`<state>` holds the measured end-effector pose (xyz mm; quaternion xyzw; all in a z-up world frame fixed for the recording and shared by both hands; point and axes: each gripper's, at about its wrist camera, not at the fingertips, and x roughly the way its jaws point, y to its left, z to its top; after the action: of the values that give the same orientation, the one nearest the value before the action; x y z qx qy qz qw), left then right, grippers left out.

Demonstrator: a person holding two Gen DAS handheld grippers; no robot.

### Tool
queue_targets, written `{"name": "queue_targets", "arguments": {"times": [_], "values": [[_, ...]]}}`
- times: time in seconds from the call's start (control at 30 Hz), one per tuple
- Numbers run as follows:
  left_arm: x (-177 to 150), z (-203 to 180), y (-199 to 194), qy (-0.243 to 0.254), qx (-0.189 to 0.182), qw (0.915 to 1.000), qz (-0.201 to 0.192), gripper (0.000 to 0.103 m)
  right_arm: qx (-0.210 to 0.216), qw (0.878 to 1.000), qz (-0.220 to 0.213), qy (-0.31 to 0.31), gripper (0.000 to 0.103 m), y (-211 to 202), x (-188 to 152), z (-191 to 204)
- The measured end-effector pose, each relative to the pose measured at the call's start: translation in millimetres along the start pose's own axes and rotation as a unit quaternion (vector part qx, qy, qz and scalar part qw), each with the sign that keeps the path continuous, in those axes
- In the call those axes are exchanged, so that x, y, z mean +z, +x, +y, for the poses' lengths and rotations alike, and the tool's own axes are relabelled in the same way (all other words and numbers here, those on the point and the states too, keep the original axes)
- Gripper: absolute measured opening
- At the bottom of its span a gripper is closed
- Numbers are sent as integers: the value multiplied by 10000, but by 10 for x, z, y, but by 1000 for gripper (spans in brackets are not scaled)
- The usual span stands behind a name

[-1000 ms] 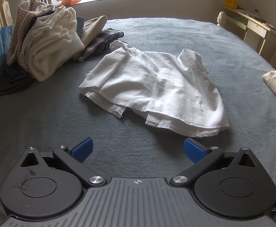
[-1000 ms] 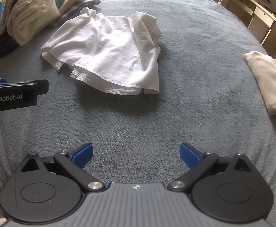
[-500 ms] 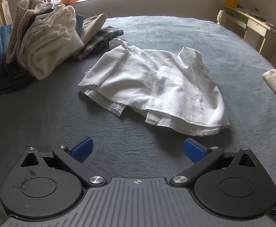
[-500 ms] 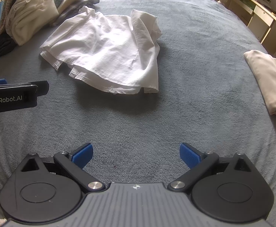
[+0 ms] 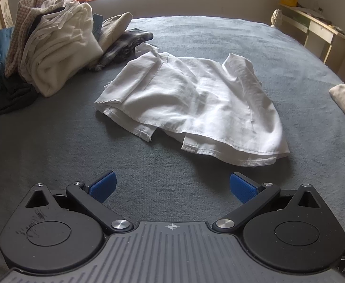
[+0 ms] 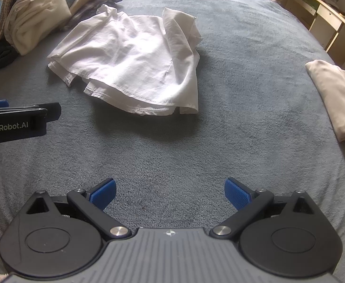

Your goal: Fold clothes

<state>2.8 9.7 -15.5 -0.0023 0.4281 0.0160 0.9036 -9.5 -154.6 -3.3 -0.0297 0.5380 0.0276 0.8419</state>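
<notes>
Both grippers had crept slightly forward over the last second, so the white shirt point(image 5: 191, 103) sat a touch nearer in each view; nothing on the bed itself had shifted. The left gripper point(image 5: 172, 187) and the right gripper point(image 6: 170, 189) hovered above the grey bedspread point(image 6: 243, 47) with their blue pads spread wide and nothing between them.

The shirt lay crumpled and roughly doubled over in the middle of the bed, well ahead of both grippers, its hem point(image 6: 148, 109) facing them in loose layers. A heap of unfolded clothes point(image 5: 54, 52) sat at the far left, just beside the shirt's far end, and a folded cream garment point(image 6: 335, 96) rested well apart on the right.

That thin woven cloth looked light and limp, likely to sag and slide rather than hold shape. Pinching the stitched hem corners, one per gripper, seemed the surest hold, taking care to catch only one layer.
</notes>
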Motion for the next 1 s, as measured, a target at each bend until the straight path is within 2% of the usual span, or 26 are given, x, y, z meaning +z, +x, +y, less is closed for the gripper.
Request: {"name": "queue_targets", "arguments": {"times": [0.1,0.23,0.37,0.43,0.57,0.67,0.83,0.93,1.0], "values": [[18,31,48,-91,-68,9999,5,103,-11,10000,1,1,100,22,1,0],[86,137,134,-441,-303,9985,-107,103,-19,9998,-206,-65,101,6,28,-25],[171,334,209,-896,-734,9919,-522,103,142,9978,-528,-364,100,-16,72,-5],[232,436,260,-1061,-800,9885,-719,103,266,9932,-857,-743,100,-9,103,43],[406,617,409,-1121,-596,9884,-839,103,354,9679,-1717,-1799,100,66,199,184],[493,753,534,-1083,-291,9892,-943,103,496,9484,-2129,-2298,100,165,358,273],[590,954,826,-950,298,9910,-892,103,827,9339,-2461,-2460,100,338,645,364],[625,1057,955,-1043,338,9902,-864,103,1088,9207,-2639,-2661,100,448,698,470],[648,1096,1035,-1081,379,9895,-883,103,1231,9179,-2607,-2728,99,564,716,555]]}}
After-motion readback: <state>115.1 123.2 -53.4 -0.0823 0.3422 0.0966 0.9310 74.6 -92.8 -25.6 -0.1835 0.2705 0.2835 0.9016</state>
